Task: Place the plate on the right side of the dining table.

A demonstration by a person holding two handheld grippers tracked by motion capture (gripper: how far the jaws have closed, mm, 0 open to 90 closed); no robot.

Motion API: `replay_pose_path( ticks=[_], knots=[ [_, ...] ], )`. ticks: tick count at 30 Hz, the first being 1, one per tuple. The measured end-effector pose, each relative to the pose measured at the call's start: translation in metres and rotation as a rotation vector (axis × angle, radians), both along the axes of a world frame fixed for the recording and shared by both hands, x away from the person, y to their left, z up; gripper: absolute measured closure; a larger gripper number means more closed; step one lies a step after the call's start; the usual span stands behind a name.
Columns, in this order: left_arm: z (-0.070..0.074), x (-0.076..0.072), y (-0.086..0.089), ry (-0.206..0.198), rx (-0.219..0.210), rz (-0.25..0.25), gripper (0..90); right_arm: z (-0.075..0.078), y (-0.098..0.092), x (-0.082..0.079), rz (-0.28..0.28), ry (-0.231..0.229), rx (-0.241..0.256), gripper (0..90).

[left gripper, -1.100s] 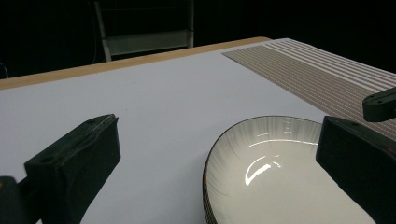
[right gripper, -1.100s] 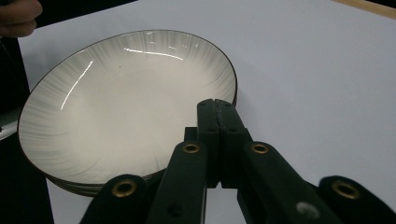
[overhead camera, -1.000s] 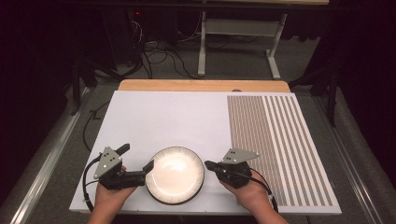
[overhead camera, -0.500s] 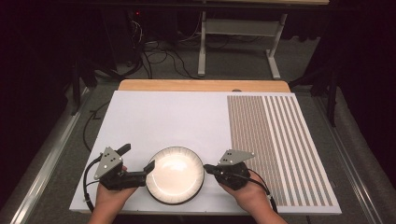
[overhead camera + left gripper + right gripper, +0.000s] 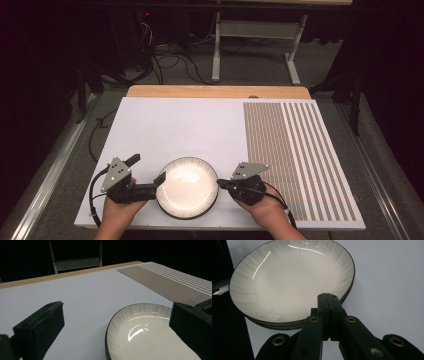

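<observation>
A stack of shallow white plates [image 5: 187, 186] with dark rims sits near the front edge of the white board [image 5: 200, 125]. My left gripper [image 5: 146, 169] is open at the stack's left side. One jaw is close to the rim and the other is out over the bare board. In the left gripper view the plates [image 5: 150, 332] lie low and to the right between the spread jaws of the left gripper [image 5: 115, 307]. My right gripper [image 5: 220, 183] is shut, its tip at the stack's right rim. In the right gripper view the shut right gripper [image 5: 327, 295] overlaps the near rim of the plates [image 5: 287, 282].
A panel of brown and white stripes [image 5: 295, 150] covers the right part of the board. A wooden strip [image 5: 215, 91] runs along the far edge. Beyond it are a dark floor, cables and a metal stand [image 5: 255, 45]. The board's far half is bare.
The right gripper has crept slightly nearer to the plate rim and the board's front edge. The left gripper has barely moved and stays open.
</observation>
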State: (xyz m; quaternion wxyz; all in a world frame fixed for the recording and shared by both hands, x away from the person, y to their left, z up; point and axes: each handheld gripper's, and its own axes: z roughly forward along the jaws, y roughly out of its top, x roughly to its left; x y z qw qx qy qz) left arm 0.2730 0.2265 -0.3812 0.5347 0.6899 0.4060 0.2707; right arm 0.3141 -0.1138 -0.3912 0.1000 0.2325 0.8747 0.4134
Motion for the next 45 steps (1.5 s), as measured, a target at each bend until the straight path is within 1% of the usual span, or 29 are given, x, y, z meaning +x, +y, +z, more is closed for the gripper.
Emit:
replay_pose_path(
  ticks=[6, 11, 13, 24, 26, 29, 31, 35, 41, 42, 45],
  knots=[
    [0.0001, -0.001, 0.0005, -0.003, 0.004, 0.001, 0.5, -0.0001, 0.0017, -0.002, 0.007, 0.004, -0.016, 90.0],
    [0.0001, -0.001, 0.0028, -0.003, -0.001, 0.005, 0.5, -0.0012, 0.0027, -0.002, 0.01, 0.006, -0.013, 90.0],
    [0.0, -0.0009, 0.0032, -0.002, -0.001, 0.005, 0.5, -0.0012, 0.0027, -0.0016, 0.016, 0.001, -0.024, 90.0],
    [0.002, -0.0035, 0.0032, -0.009, -0.001, 0.005, 0.5, -0.0024, 0.0043, -0.0021, 0.02, 0.009, -0.024, 90.0],
    [0.0024, -0.0041, 0.0031, -0.012, 0.001, 0.004, 0.5, -0.0023, 0.0044, -0.0025, 0.023, 0.009, -0.035, 90.0],
    [0.0018, -0.0039, 0.0034, -0.007, -0.001, 0.004, 0.5, -0.003, 0.0049, -0.0022, 0.024, 0.007, -0.03, 90.0],
    [0.0018, -0.0038, 0.0038, -0.008, -0.001, 0.004, 0.5, -0.0028, 0.0051, -0.0021, 0.025, 0.009, -0.039, 90.0],
    [0.0018, -0.0031, 0.0041, -0.008, -0.002, 0.001, 0.5, -0.0029, 0.0058, -0.0025, 0.02, 0.012, -0.037, 90.0],
    [0.0016, -0.003, 0.0043, -0.006, -0.003, 0.001, 0.5, -0.003, 0.006, -0.002, 0.021, 0.003, -0.043, 90.0],
    [0.0029, -0.0044, 0.0043, -0.013, -0.007, 0.003, 0.5, -0.0029, 0.006, -0.0022, 0.019, 0.001, -0.048, 90.0],
    [0.0035, -0.0053, 0.0048, -0.016, -0.008, 0.003, 0.5, -0.0031, 0.0065, -0.0025, 0.018, -0.002, -0.049, 90.0]
  ],
)
